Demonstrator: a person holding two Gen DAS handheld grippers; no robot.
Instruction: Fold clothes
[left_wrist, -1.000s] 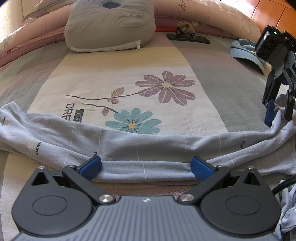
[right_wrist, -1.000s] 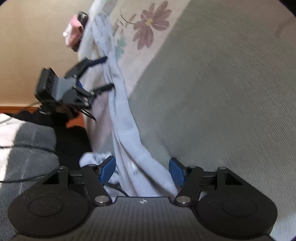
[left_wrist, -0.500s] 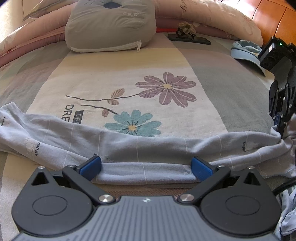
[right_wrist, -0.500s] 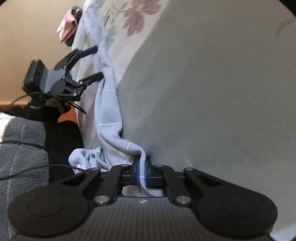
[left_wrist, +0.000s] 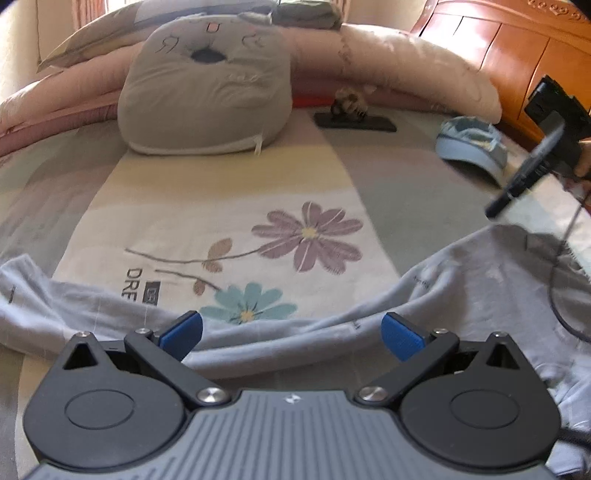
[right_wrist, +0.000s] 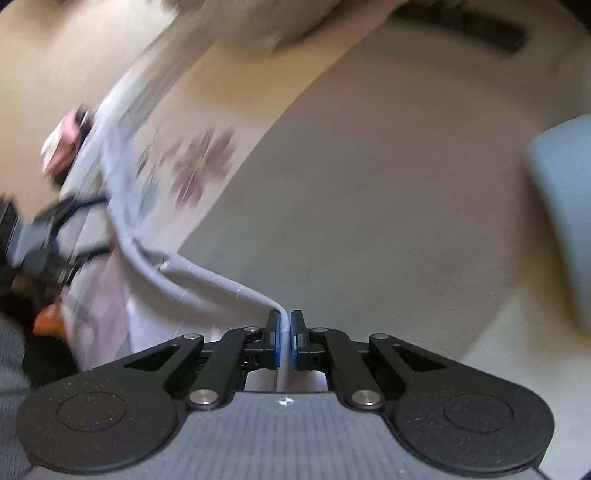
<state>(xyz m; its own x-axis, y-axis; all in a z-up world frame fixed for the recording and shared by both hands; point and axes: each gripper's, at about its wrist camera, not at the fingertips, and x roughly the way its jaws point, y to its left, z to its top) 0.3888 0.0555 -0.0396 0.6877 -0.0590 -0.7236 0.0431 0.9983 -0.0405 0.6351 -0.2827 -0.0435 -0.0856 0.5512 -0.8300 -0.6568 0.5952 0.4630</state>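
I have the right gripper (right_wrist: 283, 339) clamped on an edge of the pale blue garment (left_wrist: 491, 280); its blue pads pinch a thin fold of the cloth, and from the left wrist view that corner rises off the bed toward the gripper at the right. My left gripper (left_wrist: 291, 334) hangs with its jaws wide and nothing pressed between them; the garment's near edge lies just under and between the fingers, but I cannot tell whether they touch it.

I judge this to be the opening of the first fold: one corner taken, the other not yet. The next move calls for closing the left jaws on the near edge, so that both ends can be lifted together and the cloth spread or carried over itself. If I lift on the right alone, I expect the fabric to drag and bunch.

The garment lies in a long, rumpled band across the near side of the bedspread (left_wrist: 221, 192), from the far left to the right, just in front of the printed flowers. It is thin, soft and creased, with faint white lines and small printed lettering. Its right end is the fuller part, heaped and wrinkled.
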